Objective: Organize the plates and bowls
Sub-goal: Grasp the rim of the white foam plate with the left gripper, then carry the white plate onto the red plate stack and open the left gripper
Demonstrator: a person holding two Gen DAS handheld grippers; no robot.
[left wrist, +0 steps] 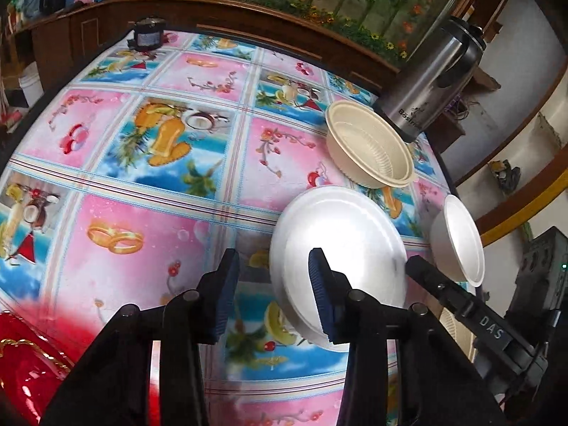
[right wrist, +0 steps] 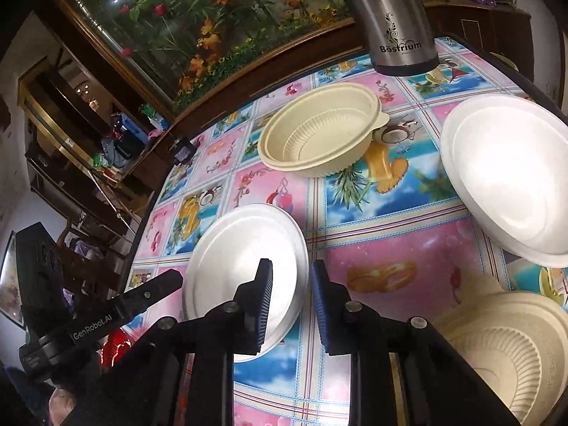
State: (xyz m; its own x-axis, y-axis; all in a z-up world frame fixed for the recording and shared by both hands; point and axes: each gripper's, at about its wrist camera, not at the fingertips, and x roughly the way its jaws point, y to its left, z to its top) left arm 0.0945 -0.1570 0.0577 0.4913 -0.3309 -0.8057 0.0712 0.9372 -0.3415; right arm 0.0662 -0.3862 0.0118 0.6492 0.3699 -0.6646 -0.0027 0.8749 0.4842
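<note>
White foam and cream plastic dishes sit on a table under a pink-and-blue tablecloth (left wrist: 149,227). Left wrist view: the left gripper (left wrist: 275,294) hangs over the cloth, its jaws partly open and gripping nothing. The near left rim of a white plate (left wrist: 340,245) lies in the gap between them, and the right pad overlaps the plate. A cream bowl (left wrist: 369,145) stands beyond the plate, just in front of a steel flask (left wrist: 433,78). A white bowl (left wrist: 461,238) is at the table's right edge. Right wrist view: the right gripper (right wrist: 293,305) is at the same plate's opposite side, its jaws narrowly parted. The plate's right rim lies in the gap, with cloth showing between the rim and the right pad, so no grip is evident. The left gripper reaches in from the lower left, beside the plate. A second cream bowl (right wrist: 497,348) sits at the lower right, near the white bowl. A planted fish tank (right wrist: 198,28) stands behind the table.
</note>
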